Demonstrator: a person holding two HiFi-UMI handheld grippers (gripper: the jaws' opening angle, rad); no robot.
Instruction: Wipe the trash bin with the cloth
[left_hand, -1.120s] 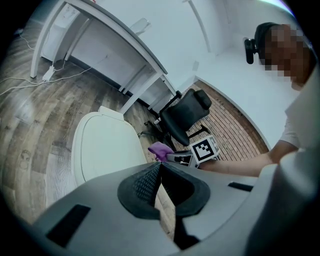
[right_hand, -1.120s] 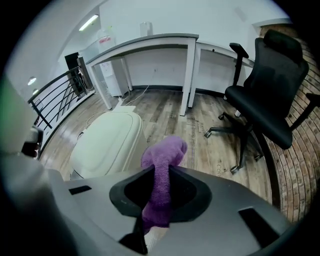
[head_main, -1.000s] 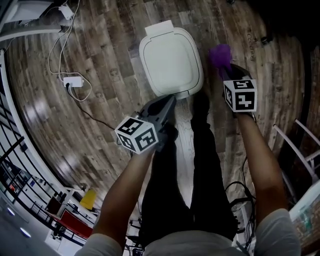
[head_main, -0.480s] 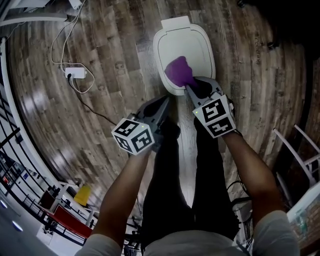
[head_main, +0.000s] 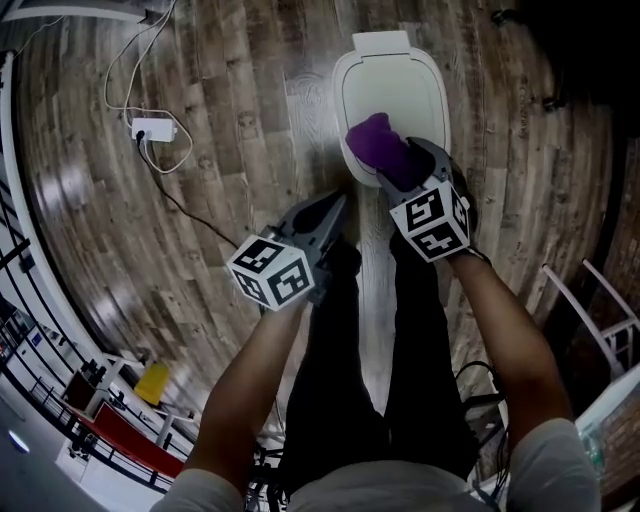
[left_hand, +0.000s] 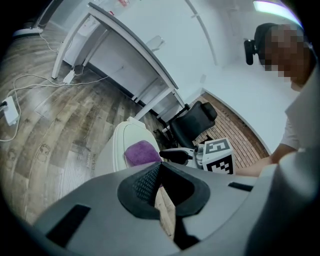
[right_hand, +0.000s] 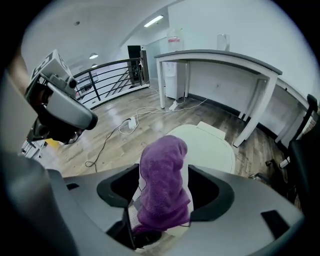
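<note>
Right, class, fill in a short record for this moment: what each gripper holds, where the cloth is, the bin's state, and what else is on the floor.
right gripper: shut on the purple cloth
left gripper: shut, nothing between its jaws, held clear of the bin
cloth position: on top of the bin, at its near end, apparently touching it
trash bin: white, closed, standing on the wood floor
also on floor: white power adapter, to the bin's left in the head view

Wood-plank floor, grey-brown and glossy. A white trash bin stands on it, lid closed. Well apart from the bin lies a white power adapter; a dark cable trails across the boards nearby.
</note>
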